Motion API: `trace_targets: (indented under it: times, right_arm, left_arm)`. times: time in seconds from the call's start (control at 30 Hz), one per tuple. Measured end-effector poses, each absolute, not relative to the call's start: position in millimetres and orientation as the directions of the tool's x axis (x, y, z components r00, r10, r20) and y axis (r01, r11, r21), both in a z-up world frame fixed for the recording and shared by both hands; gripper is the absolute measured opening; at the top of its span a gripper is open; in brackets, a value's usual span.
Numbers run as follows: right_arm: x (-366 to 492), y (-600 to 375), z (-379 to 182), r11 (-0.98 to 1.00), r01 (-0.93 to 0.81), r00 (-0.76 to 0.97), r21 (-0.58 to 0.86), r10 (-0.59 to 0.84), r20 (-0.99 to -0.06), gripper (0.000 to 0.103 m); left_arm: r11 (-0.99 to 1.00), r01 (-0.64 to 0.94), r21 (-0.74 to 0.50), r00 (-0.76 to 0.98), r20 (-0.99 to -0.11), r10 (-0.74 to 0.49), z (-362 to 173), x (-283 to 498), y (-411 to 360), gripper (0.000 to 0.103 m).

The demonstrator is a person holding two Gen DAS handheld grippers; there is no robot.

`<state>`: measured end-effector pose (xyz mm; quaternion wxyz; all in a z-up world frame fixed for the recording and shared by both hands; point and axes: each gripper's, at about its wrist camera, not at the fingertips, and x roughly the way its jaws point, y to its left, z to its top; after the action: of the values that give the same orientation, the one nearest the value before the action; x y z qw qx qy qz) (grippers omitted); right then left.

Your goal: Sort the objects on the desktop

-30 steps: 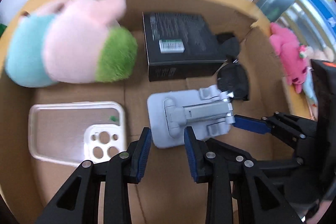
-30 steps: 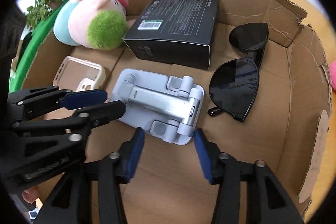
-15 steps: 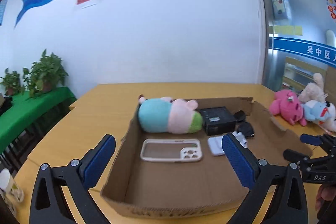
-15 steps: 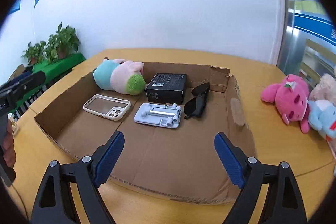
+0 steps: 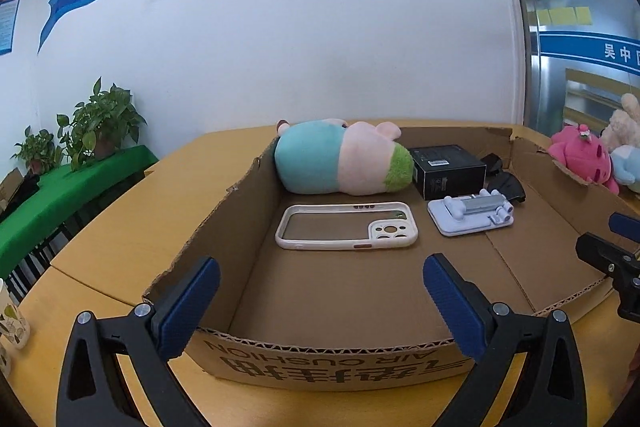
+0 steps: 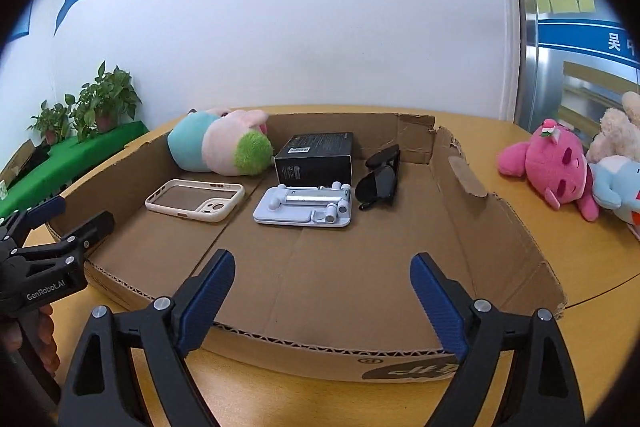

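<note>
Pulling back from the phone stand point(image 6: 305, 207), you now hold both tongs outside the near wall of the cardboard tray point(image 6: 328, 351), where a second ago they hung low over the stand inside it. Your left gripper point(image 5: 320, 301) gapes wide and empty; your right gripper point(image 6: 320, 297) is spread too, nothing between its pads. The stand lies flat mid-tray, between the phone case point(image 6: 196, 201) on the left and the sunglasses point(image 6: 378, 183) on the right, so that placement looks finished. The pink plush point(image 6: 554, 167) sits outside, far right.

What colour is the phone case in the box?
Cream-white phone case with a clear back; left wrist view shows it best.
</note>
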<state>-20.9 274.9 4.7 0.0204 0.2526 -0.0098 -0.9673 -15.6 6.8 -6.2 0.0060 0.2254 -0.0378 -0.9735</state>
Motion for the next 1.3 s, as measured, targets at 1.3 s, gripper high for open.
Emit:
trace_targets:
  times: [1.3]
  right_arm:
    - [-18.3,273.8,3.7,-1.000,0.022,-0.888,0.021,-0.030,-0.460,0.093]
  left_arm:
    - [-0.997,-0.011,0.077,-0.896,-0.443,-0.025,-6.4,-14.0,7.5,0.103]
